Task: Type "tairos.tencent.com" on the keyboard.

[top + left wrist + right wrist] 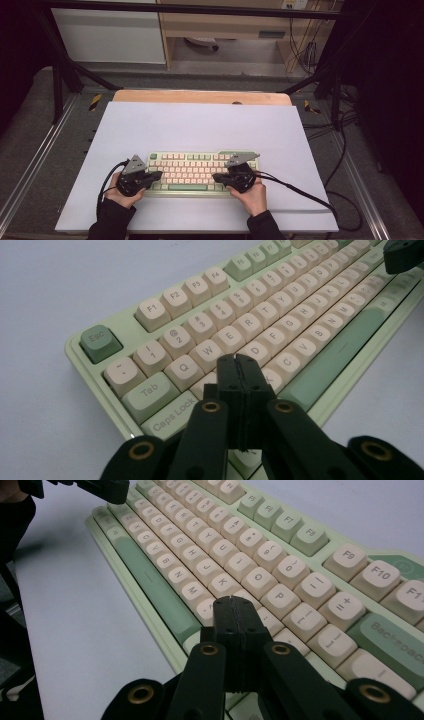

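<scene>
With both the left gripper (156,175) and right gripper (218,176) clenched empty over the keyboard (192,170) ends, key pressing looks barely begun.

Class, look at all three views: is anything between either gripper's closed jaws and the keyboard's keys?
Nothing visible. The left gripper and right gripper, both shut and holding nothing, sit directly over the keyboard, with only keys ahead of their tips.

keyboard (280,315) far end cut off, keys beneath left tongs (239,367) hidden
</scene>
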